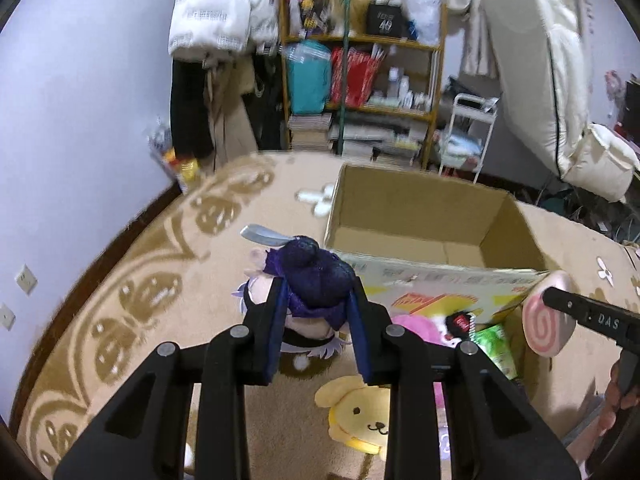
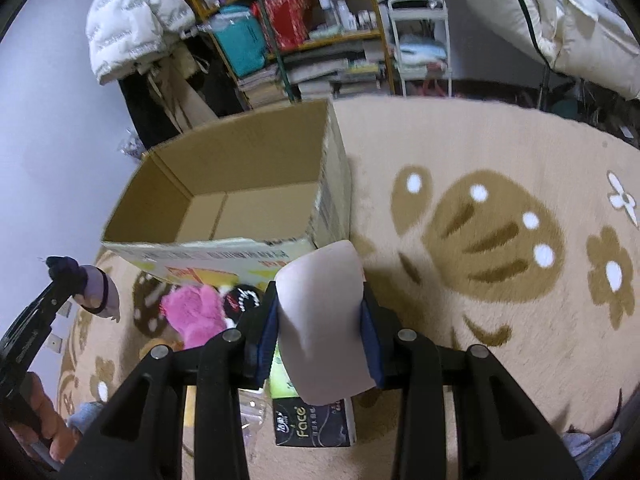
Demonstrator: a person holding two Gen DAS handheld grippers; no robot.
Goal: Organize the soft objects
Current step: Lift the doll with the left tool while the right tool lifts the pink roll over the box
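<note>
A purple-haired plush doll [image 1: 316,284] is clamped in the left gripper [image 1: 318,320] at frame centre and a pink swirl cushion [image 2: 324,320] in the right gripper [image 2: 320,324], so a carry over the open cardboard box [image 1: 404,268] above, then release, is judged next.

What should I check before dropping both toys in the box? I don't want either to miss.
1. Left gripper clamped on purple-haired doll: ok.
2. Right gripper clamped on pink swirl cushion: ok.
3. Cardboard box open on top, bottom bare: ok.
4. Doll over the opening: not ok, short of near wall.
5. Cushion over the opening: not ok, outside near corner.
6. Grip firmness: cannot tell.
</note>
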